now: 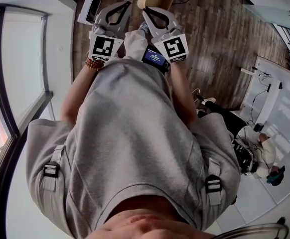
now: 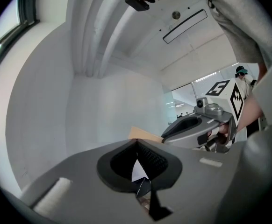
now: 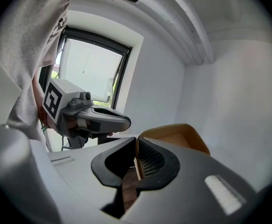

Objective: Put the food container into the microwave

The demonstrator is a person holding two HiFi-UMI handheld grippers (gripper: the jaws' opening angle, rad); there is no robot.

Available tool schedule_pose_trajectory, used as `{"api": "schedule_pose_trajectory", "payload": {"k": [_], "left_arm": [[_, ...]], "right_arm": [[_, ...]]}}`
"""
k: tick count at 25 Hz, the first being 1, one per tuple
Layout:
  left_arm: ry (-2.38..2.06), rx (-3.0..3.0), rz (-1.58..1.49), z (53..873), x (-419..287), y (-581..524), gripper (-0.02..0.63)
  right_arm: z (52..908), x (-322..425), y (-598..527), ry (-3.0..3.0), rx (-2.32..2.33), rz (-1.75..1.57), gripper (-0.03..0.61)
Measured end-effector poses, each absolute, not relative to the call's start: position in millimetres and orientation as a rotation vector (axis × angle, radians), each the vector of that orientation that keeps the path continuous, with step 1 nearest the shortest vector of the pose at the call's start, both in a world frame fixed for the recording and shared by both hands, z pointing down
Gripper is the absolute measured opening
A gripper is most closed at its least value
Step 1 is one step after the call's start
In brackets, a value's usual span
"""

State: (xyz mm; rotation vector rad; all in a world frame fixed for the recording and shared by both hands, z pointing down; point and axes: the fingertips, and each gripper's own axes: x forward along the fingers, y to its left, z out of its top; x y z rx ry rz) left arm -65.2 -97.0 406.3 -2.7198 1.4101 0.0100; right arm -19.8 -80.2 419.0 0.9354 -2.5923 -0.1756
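While my right gripper (image 3: 136, 143) pinches the food container (image 3: 178, 134) by its rim | left gripper (image 2: 136, 143) clenched on nothing | no microwave in sight, whole drop-off left to do

Inspection finding: an office or lab-type interior. Evidence is a dark wood-plank floor (image 1: 224, 39), plain white walls (image 3: 229, 92), a large dark-framed window (image 3: 87, 73) and a slot vent (image 2: 185, 26) in the white ceiling. There is also white furniture with trailing cables (image 1: 269, 93), and a second person (image 1: 264, 151) beside it.
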Motion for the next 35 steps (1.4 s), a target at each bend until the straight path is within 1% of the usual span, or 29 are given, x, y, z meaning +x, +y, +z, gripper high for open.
{"api": "schedule_pose_trajectory", "payload": {"k": [8, 24, 35], "left_arm": [[1.36, -2.756, -0.034, 422.6, -48.0, -98.3, 0.002], [1.403, -2.72, -0.224, 455.8, -71.9, -113.4, 0.003], [1.43, -2.768, -0.287, 472.7, -75.4, -116.9, 0.003]], "right_arm": [[437.7, -12.2, -81.7, -2.544, 0.935, -0.199, 0.035], [492.1, -23.7, -89.8, -2.412, 0.693, -0.254, 0.035], [526.7, -32.8, -92.1, -2.365, 0.554, -0.168, 0.036]]}}
